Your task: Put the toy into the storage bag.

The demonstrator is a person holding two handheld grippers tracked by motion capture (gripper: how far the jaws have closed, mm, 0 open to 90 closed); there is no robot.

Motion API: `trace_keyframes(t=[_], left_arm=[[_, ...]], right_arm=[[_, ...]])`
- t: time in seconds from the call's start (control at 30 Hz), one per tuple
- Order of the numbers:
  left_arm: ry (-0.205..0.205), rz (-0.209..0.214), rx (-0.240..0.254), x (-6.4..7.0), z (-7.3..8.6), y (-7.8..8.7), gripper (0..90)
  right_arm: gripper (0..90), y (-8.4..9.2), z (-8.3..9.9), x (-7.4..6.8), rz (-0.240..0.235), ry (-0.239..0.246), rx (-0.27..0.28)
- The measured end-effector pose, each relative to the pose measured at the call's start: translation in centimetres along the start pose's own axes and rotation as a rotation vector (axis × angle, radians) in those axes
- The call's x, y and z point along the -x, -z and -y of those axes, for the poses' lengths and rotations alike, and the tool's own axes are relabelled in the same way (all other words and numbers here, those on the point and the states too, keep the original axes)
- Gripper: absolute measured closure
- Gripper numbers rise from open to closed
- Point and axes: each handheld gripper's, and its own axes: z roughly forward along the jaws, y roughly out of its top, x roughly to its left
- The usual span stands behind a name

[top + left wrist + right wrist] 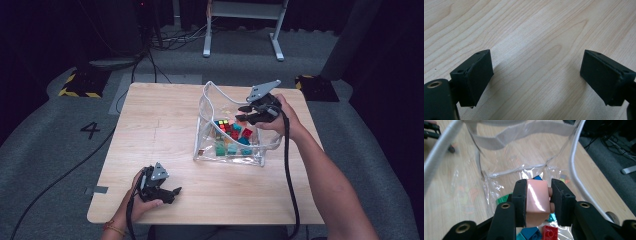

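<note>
Nearest you, your left gripper (161,189) rests on the wooden surface (160,125), fingers (475,75) spread and empty. Farther off, your right gripper (250,112) clamps a pink building block (537,197) over the clear plastic bag (206,120). The block looks light, rigid and glossy, so grip its flat sides. The right gripper view reveals it; from above it's hidden.
</note>
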Motion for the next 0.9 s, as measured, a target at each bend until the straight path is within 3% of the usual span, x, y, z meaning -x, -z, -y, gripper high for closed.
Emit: trace_keyframes(t=[0.13, 0.27, 0.6, 0.73, 0.9], left_arm=[[-0.001, 0.000, 0.000, 0.0, 0.0, 0.0, 11.3], [0.000, 0.000, 0.000, 0.0, 0.0, 0.0, 11.3], [0.000, 0.000, 0.000, 0.0, 0.0, 0.0, 11.3], [0.002, 0.001, -0.003, 0.0, 0.0, 0.0, 11.3], [0.001, 0.000, -0.002, 0.0, 0.0, 0.0, 11.2]], right_arm=[[66.7, -1.5, -0.4, 0.0, -0.018, 0.040, -0.082], [66.7, -2.6, -0.4, 0.1, -0.029, 0.050, -0.143], [66.6, -2.1, 1.8, 1.2, -0.027, 0.033, -0.254], [66.7, -1.3, 2.9, 1.4, -0.018, 0.017, -0.275], [66.5, -0.5, 3.8, 1.8, -0.015, -0.002, -0.255]])
